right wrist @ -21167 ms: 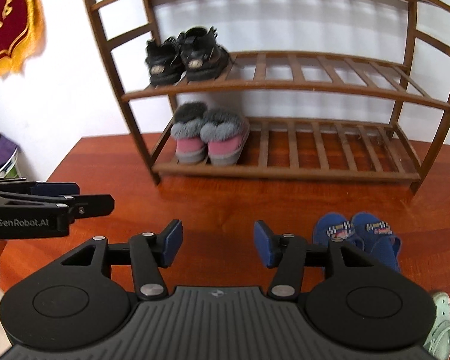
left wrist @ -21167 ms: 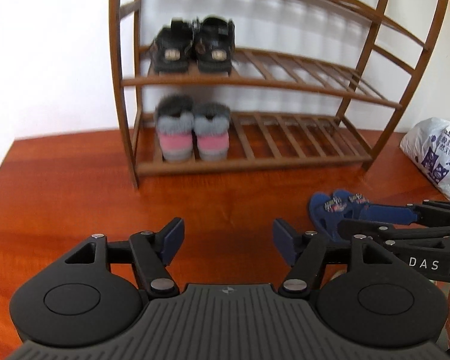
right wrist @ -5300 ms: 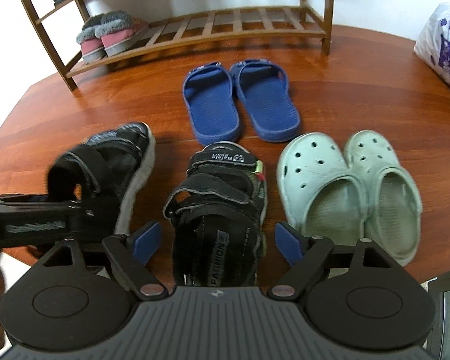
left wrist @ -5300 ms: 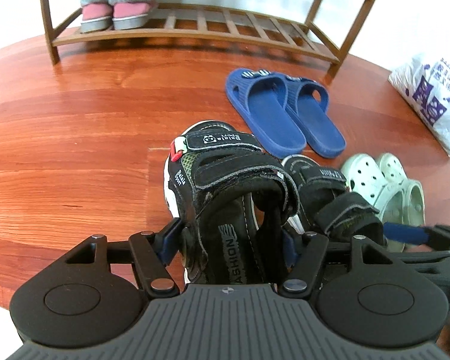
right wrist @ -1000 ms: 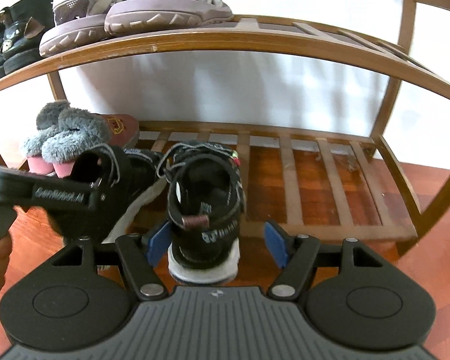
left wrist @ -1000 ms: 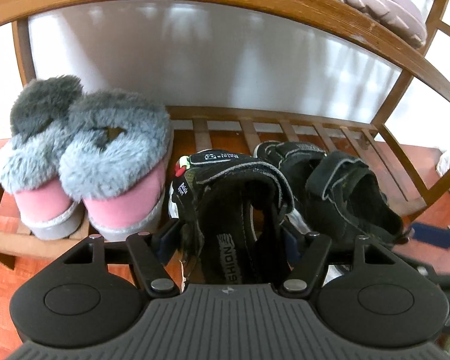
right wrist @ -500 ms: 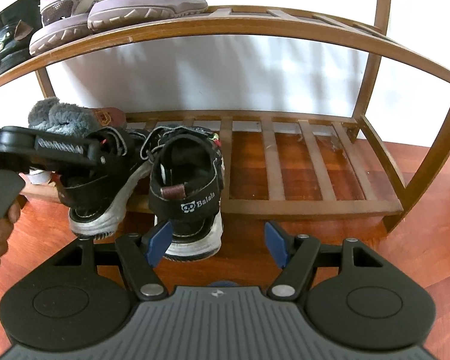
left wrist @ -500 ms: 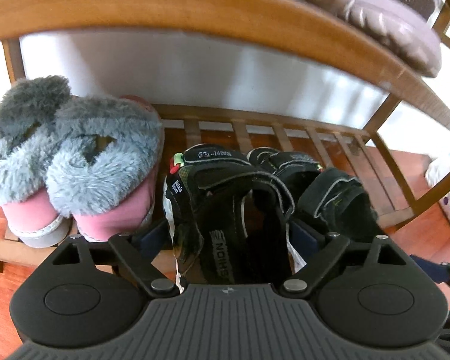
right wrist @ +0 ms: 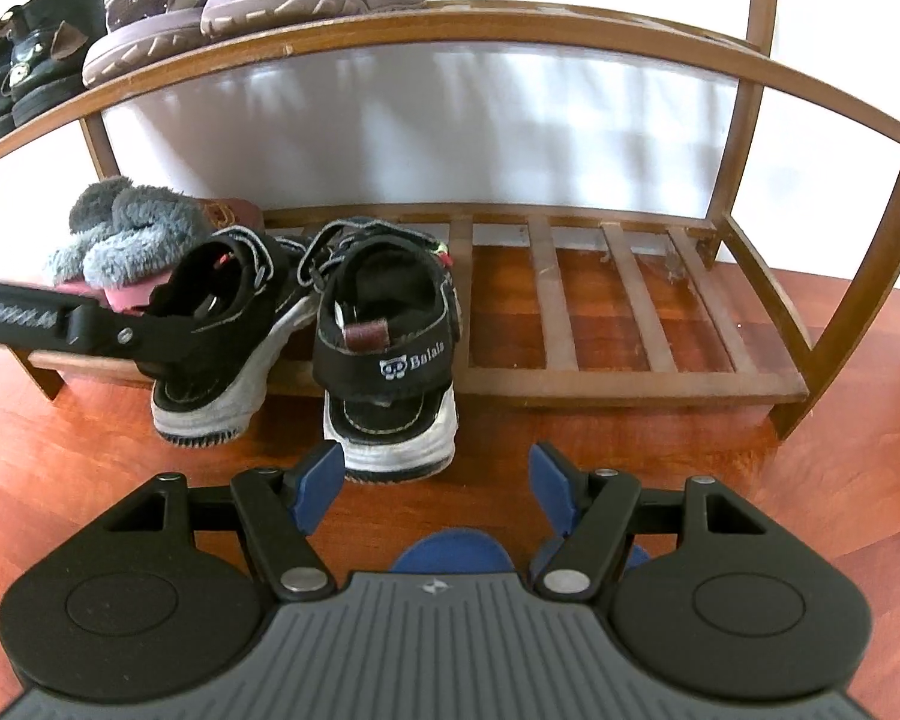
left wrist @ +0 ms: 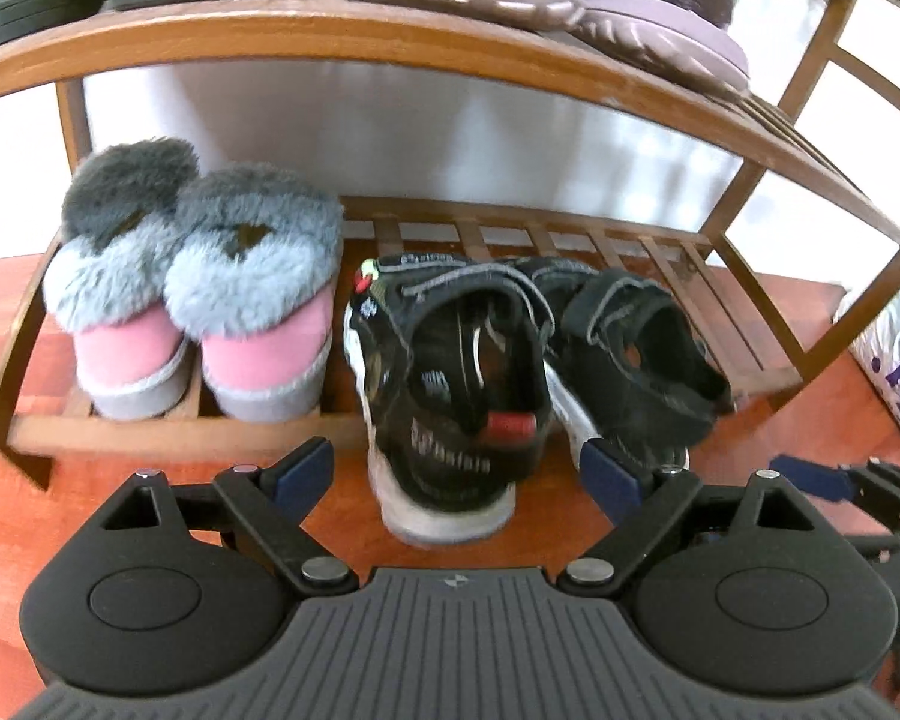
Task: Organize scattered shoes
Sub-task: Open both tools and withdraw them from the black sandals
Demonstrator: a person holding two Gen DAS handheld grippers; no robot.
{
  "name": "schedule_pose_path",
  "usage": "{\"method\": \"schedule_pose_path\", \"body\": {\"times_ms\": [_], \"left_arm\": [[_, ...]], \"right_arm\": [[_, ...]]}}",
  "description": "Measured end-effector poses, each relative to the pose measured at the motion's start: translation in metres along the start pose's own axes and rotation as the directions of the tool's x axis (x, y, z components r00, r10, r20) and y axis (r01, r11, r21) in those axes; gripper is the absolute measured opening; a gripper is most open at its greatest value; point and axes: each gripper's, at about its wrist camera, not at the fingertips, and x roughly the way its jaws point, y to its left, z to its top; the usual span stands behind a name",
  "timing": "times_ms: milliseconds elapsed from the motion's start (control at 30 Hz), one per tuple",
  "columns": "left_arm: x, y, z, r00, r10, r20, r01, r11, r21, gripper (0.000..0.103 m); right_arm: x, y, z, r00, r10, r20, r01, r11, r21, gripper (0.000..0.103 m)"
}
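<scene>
both black sandals point(right wrist: 384, 336) sit heels-out on the rack's bottom shelf point(right wrist: 630, 384) beside the furry slippers point(left wrist: 210, 276). left gripper point(left wrist: 456, 474) and right gripper point(right wrist: 432, 480): jaws released, empty. next, probably the blue slippers point(right wrist: 450, 549).

Bottom shelf point(right wrist: 600, 300) bare right of sandals point(right wrist: 384, 324); slippers point(left wrist: 210, 276) block left, upper shelf point(right wrist: 510, 30) caps my headroom.
</scene>
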Motion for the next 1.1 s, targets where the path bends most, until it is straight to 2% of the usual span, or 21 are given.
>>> {"method": "schedule_pose_path", "body": {"times_ms": [100,167,233,300,333,400,567,1100], "left_arm": [[-0.002,-0.003,-0.011,1.0,0.01,0.007,-0.01,1.0,0.023,0.087],[0.0,-0.004,-0.016,1.0,0.007,0.004,-0.008,1.0,0.03,0.074],[0.002,-0.004,-0.019,1.0,0.001,-0.006,-0.001,0.999,0.035,0.047],[0.005,-0.005,-0.024,1.0,-0.005,-0.013,0.005,0.999,0.043,0.03],[0.005,-0.006,-0.026,1.0,-0.007,-0.012,0.007,0.999,0.047,0.022],[0.007,-0.008,-0.031,1.0,-0.002,-0.015,0.003,0.999,0.053,0.011],[0.015,-0.014,-0.04,0.999,0.008,-0.036,-0.005,0.998,0.07,0.008],[0.033,-0.014,-0.024,1.0,0.015,-0.021,-0.014,0.999,0.046,0.007]], "right_arm": [[0.003,0.0,-0.004,1.0,0.006,-0.009,-0.006,1.0,-0.003,0.07],[0.007,0.0,-0.007,1.0,0.011,-0.018,-0.012,1.0,-0.006,0.064],[0.009,0.001,-0.009,0.999,0.018,-0.026,-0.019,1.0,-0.008,0.057],[0.011,0.001,-0.011,0.999,0.025,-0.025,-0.026,1.0,-0.011,0.046],[0.012,0.001,-0.012,0.999,0.032,-0.026,-0.032,0.999,-0.012,0.043],[0.015,0.001,-0.012,0.999,0.04,-0.031,-0.04,0.999,-0.01,0.028],[0.024,0.0,-0.014,0.998,0.056,-0.041,-0.057,0.998,-0.004,0.015],[0.05,0.015,0.002,0.995,0.088,-0.039,-0.09,0.996,-0.028,0.014]]}}
